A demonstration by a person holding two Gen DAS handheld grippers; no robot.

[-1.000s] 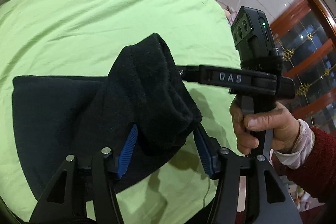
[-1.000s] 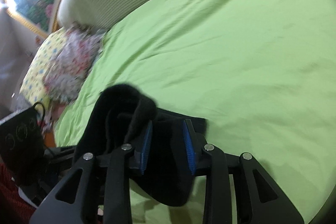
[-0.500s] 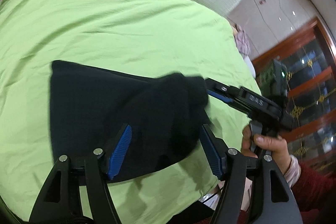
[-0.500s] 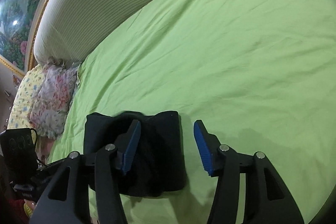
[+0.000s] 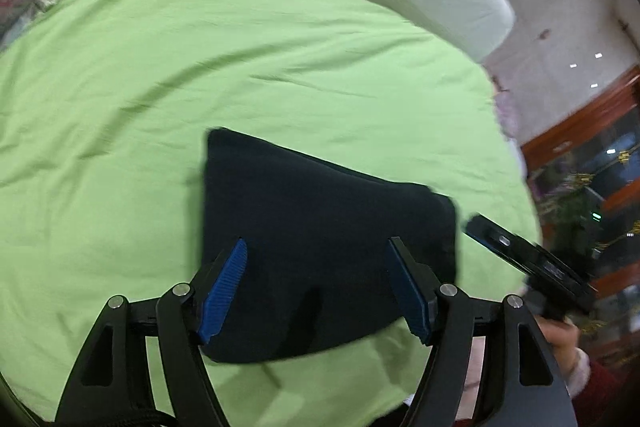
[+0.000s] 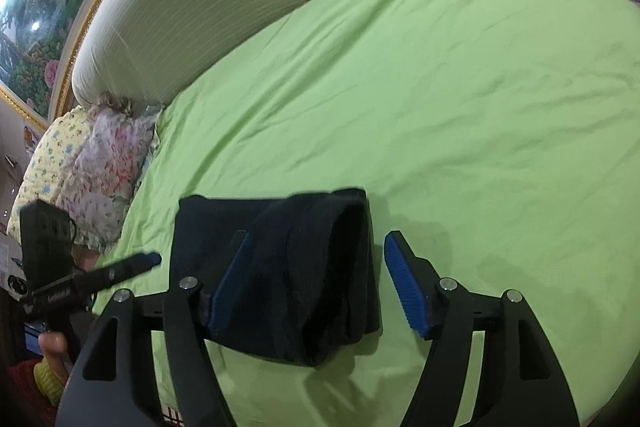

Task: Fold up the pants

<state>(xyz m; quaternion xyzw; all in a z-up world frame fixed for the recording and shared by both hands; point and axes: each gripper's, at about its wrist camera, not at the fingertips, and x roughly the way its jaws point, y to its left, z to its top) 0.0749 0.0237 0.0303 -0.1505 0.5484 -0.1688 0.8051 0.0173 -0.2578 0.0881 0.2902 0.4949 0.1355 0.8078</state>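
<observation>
Between spread left gripper (image 5: 318,283) fingers, folded pants (image 5: 320,247).

Black pants (image 5: 320,235) – lime-green sheet (image 5: 200,67) – floral pillow (image 6: 104,167)

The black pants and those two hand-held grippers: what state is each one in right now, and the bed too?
black pants: folded into a compact bundle, lying on the sheet, not held.
left hand-held gripper: open, holding nothing, above the bundle.
right hand-held gripper: open, holding nothing, above the bundle's right edge.
green sheet: spread over the bed, lightly creased.
floral pillows: piled at the bed's left edge.
</observation>
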